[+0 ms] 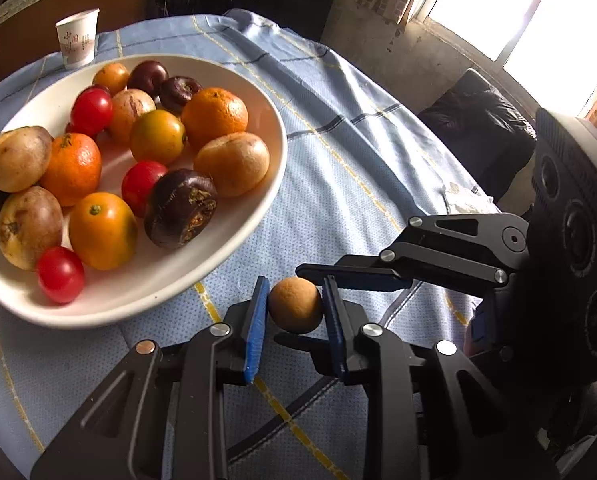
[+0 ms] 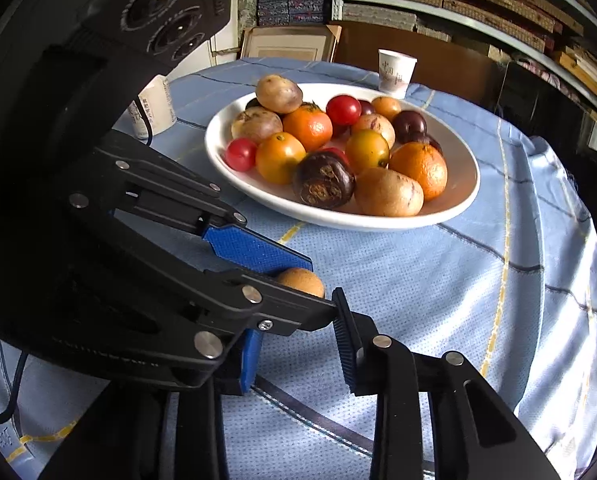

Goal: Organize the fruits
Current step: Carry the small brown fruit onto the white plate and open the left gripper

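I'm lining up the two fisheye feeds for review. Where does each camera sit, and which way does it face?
Left wrist: on the left gripper, looking down along its fingers, shut on the small brown fruit; white plate upper left, right gripper entering from the right.
Right wrist: on the right gripper, facing the plate; left gripper crosses from the left.
Shared: brown fruit, plate, paper cup, blue cloth.

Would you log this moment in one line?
left gripper: shut on brown fruit | right gripper: shut | brown fruit: on tablecloth, beside plate
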